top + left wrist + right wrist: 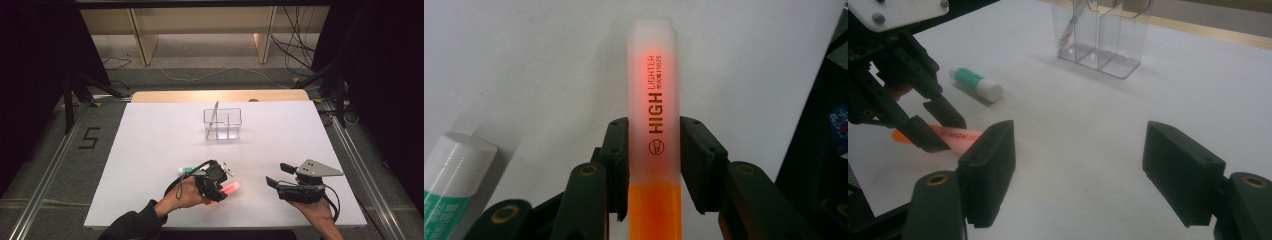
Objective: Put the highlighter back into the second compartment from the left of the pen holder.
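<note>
- Your left tongs (654, 150) are clamped on the highlighter (654, 100), pads on both sides of its barrel, capped end pointing away from you.
- Highlighter sits low over the near counter (150, 150), just beside the glue stick (975, 82).
- Your right tongs (1083, 170) stand wide open, holding nothing.
- Pickup looks done; the carry to the clear organizer (223, 124), well apart at the far side, is left.
- One pen (215, 112) already leans in it.
</note>
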The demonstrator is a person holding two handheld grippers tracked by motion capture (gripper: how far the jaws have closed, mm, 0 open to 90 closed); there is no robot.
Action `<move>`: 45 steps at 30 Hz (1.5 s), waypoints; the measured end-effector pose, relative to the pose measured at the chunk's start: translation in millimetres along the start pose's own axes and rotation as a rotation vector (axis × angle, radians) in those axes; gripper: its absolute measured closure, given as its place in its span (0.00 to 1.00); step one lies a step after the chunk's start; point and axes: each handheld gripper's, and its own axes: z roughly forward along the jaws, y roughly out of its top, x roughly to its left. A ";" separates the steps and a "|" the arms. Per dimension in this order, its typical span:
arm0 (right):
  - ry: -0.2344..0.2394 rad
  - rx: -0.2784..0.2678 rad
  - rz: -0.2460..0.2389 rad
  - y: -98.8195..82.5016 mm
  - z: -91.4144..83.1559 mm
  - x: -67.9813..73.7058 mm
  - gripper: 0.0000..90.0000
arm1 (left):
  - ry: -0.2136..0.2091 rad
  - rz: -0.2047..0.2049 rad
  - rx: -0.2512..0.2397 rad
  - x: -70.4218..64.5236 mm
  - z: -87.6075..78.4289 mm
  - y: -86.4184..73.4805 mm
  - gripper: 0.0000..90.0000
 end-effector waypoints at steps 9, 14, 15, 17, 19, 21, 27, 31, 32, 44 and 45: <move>0.012 0.004 -0.057 1.5 2.5 8.7 0.33 | -0.039 0.027 0.030 9.0 -14.4 4.0 0.74; 0.027 0.012 -0.098 2.7 4.7 15.8 0.32 | -0.054 0.051 0.052 10.9 -20.2 8.5 0.74; 0.028 0.011 -0.113 2.9 5.7 17.6 0.32 | -0.063 0.057 0.057 11.5 -21.2 9.6 0.74; 0.035 0.013 -0.136 3.2 7.9 21.9 0.31 | -0.063 0.061 0.061 11.5 -22.3 11.3 0.74; 0.039 0.017 -0.166 3.5 10.5 26.8 0.31 | -0.066 0.061 0.059 12.4 -24.0 12.7 0.74; 0.040 0.025 -0.201 4.0 12.2 32.1 0.31 | -0.066 0.060 0.057 13.6 -26.0 14.0 0.74; 0.041 0.035 -0.289 5.7 16.4 48.2 0.31 | -0.073 0.065 0.045 14.0 -30.7 17.2 0.74; 0.034 0.048 -0.340 5.8 20.5 56.6 0.31 | -0.074 0.065 0.038 12.8 -31.0 19.2 0.74; 0.028 0.049 -0.358 5.9 21.3 58.5 0.31 | -0.078 0.068 0.040 12.4 -30.7 19.5 0.74; -0.021 0.075 -0.540 4.1 33.8 81.3 0.31 | -0.082 0.074 0.041 10.9 -29.8 21.0 0.74; -0.025 0.080 -0.556 4.3 34.3 82.1 0.31 | -0.080 0.075 0.041 10.9 -29.7 21.1 0.74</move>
